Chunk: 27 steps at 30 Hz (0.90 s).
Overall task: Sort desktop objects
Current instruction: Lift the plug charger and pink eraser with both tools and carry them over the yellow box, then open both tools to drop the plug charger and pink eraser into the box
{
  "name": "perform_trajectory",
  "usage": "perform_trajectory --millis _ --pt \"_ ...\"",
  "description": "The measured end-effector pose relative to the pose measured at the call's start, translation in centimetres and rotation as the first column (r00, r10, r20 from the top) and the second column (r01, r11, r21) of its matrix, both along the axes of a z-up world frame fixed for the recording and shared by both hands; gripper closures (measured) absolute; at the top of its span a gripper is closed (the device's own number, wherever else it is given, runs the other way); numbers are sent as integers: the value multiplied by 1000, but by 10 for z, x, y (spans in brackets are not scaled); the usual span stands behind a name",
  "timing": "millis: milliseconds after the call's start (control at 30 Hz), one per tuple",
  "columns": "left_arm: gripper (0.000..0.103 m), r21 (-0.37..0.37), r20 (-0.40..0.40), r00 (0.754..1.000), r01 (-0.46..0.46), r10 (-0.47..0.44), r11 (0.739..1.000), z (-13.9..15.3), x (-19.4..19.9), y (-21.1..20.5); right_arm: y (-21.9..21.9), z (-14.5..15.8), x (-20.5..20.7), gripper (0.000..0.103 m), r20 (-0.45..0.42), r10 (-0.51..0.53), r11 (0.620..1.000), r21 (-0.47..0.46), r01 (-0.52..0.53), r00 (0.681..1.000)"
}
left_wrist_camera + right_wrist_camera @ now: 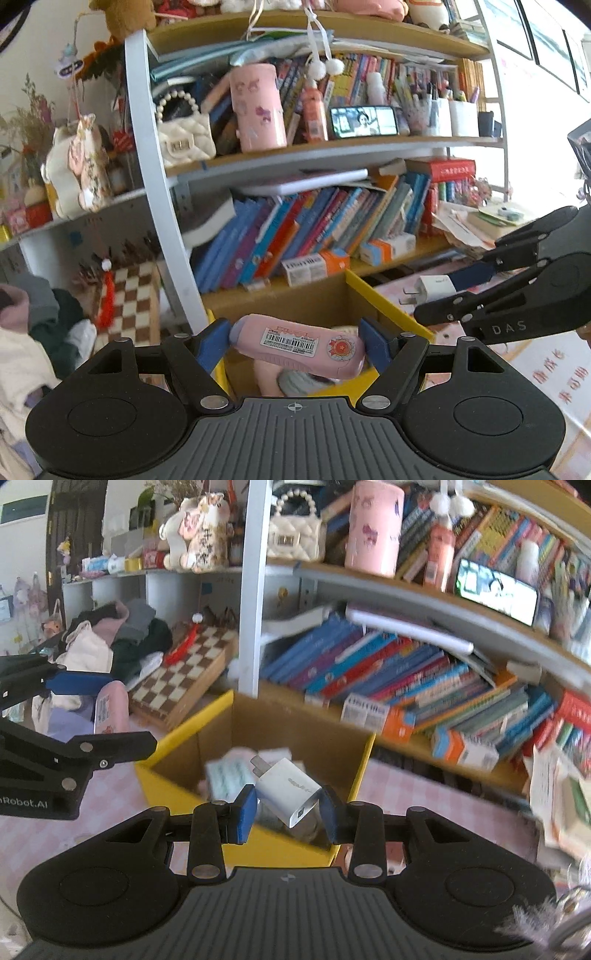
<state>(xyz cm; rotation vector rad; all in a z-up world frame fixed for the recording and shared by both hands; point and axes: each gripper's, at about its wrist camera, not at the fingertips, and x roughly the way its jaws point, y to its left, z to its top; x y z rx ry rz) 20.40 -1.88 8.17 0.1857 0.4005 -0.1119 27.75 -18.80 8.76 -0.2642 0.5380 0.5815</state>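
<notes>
Above the yellow box (177,746), left gripper (295,341) clamps a pink case (295,345), right gripper (288,808) a white charger (288,790).

Both wrist views close, sharing yellow box (384,299)

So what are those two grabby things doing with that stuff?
A person is tidying a desk with two handheld grippers. The left gripper holds a pink plastic case with a barcode sticker; the right gripper holds a white plug-in charger. Both hover over a yellow-edged cardboard box that already has things inside.
</notes>
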Motion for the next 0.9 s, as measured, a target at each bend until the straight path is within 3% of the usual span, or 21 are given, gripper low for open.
perform_trajectory --millis 400,700,900 --pt "26 45 -12 1000 25 -24 999 -5 48 -26 3 11 71 68 11 8 999 -32 -7 1000" --pt "26 42 -67 997 44 -41 998 -22 91 -51 16 12 120 68 14 53 998 -45 -52 999" --pt "26 48 -112 992 63 -58 997 -38 109 -64 40 2 152 68 -30 104 993 -45 -105 994"
